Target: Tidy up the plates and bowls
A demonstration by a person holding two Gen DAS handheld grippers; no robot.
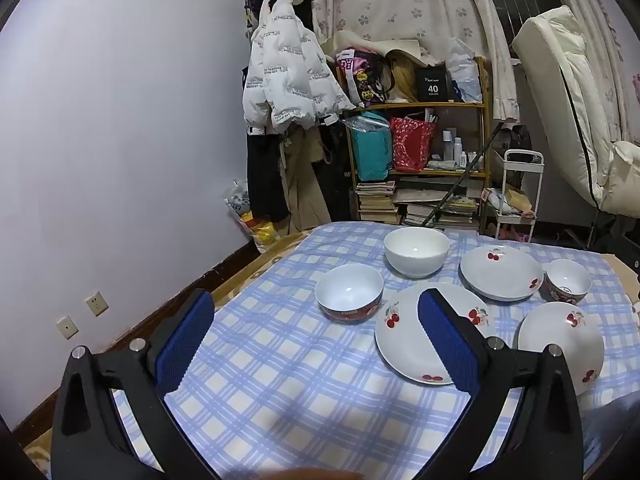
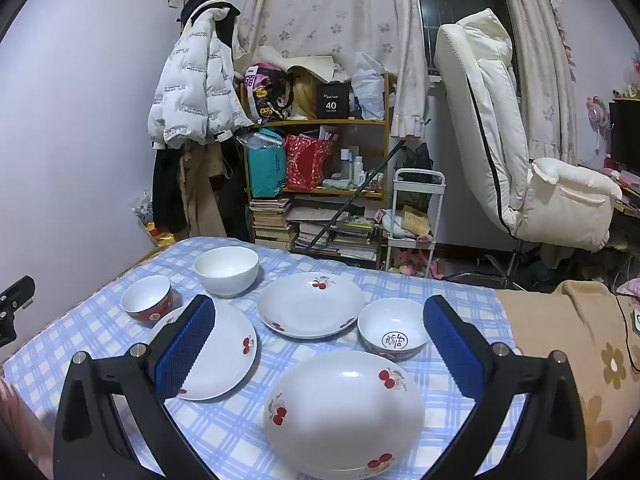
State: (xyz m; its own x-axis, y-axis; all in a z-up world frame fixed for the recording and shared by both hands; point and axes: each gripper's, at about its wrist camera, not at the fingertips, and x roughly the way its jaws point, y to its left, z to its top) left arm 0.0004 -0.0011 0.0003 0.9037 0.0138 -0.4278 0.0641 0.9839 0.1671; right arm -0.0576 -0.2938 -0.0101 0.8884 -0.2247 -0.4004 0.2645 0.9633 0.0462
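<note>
Right wrist view shows your right tool (image 2: pixel 318 344) spread wide and empty above the nearest white cherry-printed ceramic plate (image 2: pixel 344 414) on the checked-cloth bench (image 2: pixel 452 292); it looks stiff, slick and breakable, so pinch its rim.

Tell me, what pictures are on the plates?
Red cherries on white plates, clearest in the right wrist view.

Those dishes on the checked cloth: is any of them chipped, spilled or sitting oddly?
Nothing stands out. The three cherry plates and three bowls sit upright, empty and apart; no chips or spills show.
</note>
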